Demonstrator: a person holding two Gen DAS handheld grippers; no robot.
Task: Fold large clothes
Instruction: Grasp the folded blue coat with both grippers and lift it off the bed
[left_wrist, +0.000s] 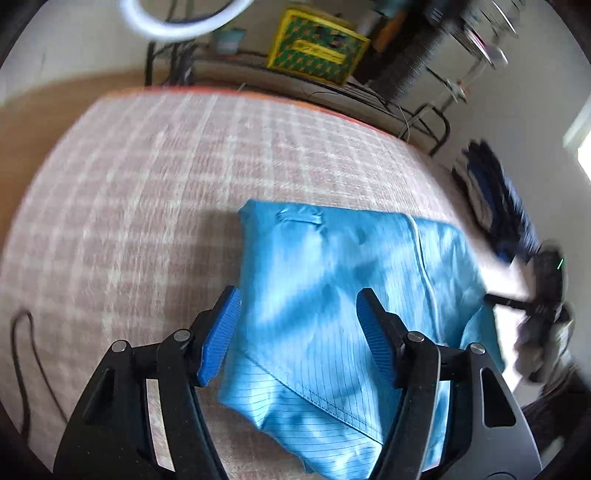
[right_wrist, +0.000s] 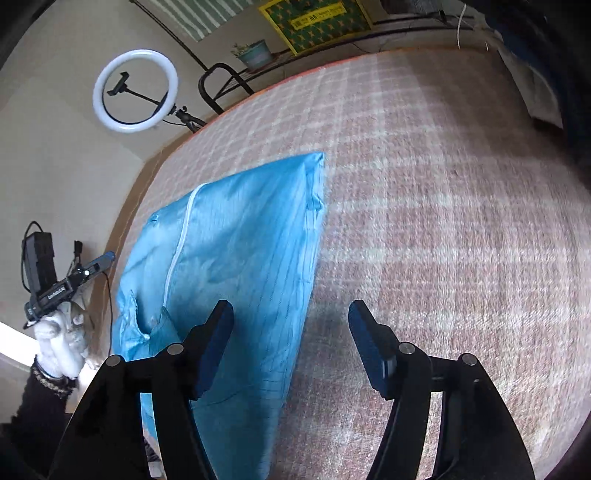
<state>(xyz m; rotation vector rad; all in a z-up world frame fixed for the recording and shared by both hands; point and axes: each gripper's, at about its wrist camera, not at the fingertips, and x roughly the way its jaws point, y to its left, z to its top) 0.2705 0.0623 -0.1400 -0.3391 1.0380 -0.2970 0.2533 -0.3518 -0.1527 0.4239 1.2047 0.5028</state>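
Observation:
A light blue garment (left_wrist: 332, 302) with a white zip lies folded into a rough rectangle on the checked bed cover (left_wrist: 155, 177). My left gripper (left_wrist: 297, 299) hovers above its near part, jaws wide apart, nothing pinched between the blue pads. In the right wrist view the same garment (right_wrist: 236, 258) stretches from lower left toward the middle. My right gripper (right_wrist: 291, 314) stands open over the garment's right edge, its left finger above the cloth and its right finger above the bare cover (right_wrist: 443, 240). The left gripper (right_wrist: 99, 262), in a gloved hand, shows at the far left.
A ring light (right_wrist: 135, 90) on a stand is beyond the bed's far corner. A yellow and green crate (left_wrist: 317, 46) sits on a dark rack behind the bed. Dark folded clothes (left_wrist: 498, 206) lie at the bed's right side. A black cable (left_wrist: 22, 362) runs over the cover.

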